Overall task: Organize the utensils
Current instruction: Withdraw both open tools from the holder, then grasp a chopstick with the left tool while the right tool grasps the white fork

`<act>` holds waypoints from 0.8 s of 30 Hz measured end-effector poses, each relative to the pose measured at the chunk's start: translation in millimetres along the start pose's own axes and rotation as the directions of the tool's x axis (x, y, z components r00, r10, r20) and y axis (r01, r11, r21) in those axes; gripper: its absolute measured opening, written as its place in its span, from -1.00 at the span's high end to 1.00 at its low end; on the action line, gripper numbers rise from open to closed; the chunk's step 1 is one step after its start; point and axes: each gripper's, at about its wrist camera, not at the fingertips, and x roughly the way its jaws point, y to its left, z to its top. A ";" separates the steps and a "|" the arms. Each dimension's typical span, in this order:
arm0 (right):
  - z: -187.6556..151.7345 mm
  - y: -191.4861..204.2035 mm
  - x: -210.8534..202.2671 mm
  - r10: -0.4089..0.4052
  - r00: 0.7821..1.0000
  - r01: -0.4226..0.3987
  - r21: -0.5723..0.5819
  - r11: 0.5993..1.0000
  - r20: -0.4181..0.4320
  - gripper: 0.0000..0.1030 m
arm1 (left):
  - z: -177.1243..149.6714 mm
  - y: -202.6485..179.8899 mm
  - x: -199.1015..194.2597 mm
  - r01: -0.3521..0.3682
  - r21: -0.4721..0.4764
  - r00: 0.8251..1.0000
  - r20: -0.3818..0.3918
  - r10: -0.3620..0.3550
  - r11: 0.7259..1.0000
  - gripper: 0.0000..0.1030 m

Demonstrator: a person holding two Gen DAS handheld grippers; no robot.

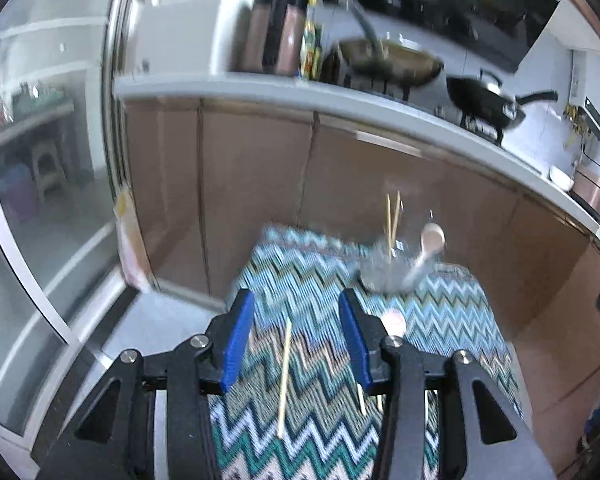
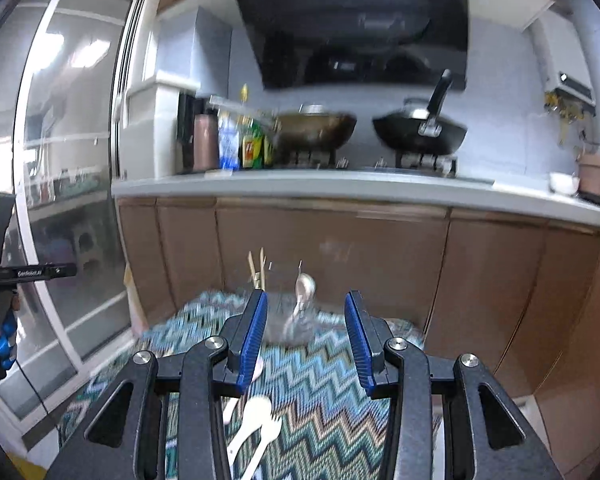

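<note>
A table under a zigzag cloth [image 1: 324, 280] carries the utensils. At its far end a clear glass holder [image 1: 384, 274] holds two chopsticks [image 1: 392, 216] and a wooden spoon [image 1: 431, 240]. A loose chopstick [image 1: 285, 376] lies on the cloth below my left gripper [image 1: 296, 300], which is open and empty. A pinkish spoon [image 1: 395, 322] shows partly behind its right finger. In the right wrist view my right gripper [image 2: 306, 298] is open and empty, facing the holder [image 2: 296, 322]. A white spoon [image 2: 249, 416] and a white fork [image 2: 269, 436] lie on the cloth under it.
Brown cabinet doors [image 2: 340, 248] stand right behind the table under a white counter [image 2: 340, 184]. Two woks [image 2: 420, 132], bottles [image 2: 252, 144] and a rice cooker [image 2: 598, 174] sit on it. A glass sliding door [image 1: 48, 160] is to the left.
</note>
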 end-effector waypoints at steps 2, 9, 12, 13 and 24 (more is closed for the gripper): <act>-10.6 3.7 13.8 0.017 0.998 -0.017 -0.009 1.000 -0.066 0.24 | -7.7 -3.8 16.2 0.016 0.007 0.998 -0.061 -0.015 1.000 0.18; -63.2 14.7 74.9 0.118 0.933 -0.121 0.012 0.993 -0.340 0.25 | -38.0 -23.7 81.1 0.112 0.032 0.947 -0.305 -0.097 0.993 0.18; -87.4 18.3 101.1 0.154 0.884 -0.153 0.037 0.987 -0.441 0.25 | -48.1 -32.7 114.1 0.133 0.031 0.906 -0.409 -0.109 0.991 0.18; -94.9 19.4 108.8 0.163 0.868 -0.162 0.043 0.986 -0.469 0.25 | -50.2 -34.6 125.1 0.139 0.024 0.891 -0.438 -0.114 0.990 0.18; -145.0 2.3 183.3 0.276 0.689 -0.204 0.186 0.961 -0.670 0.35 | -57.2 -57.9 228.0 0.161 -0.019 0.767 -0.627 -0.137 0.987 0.20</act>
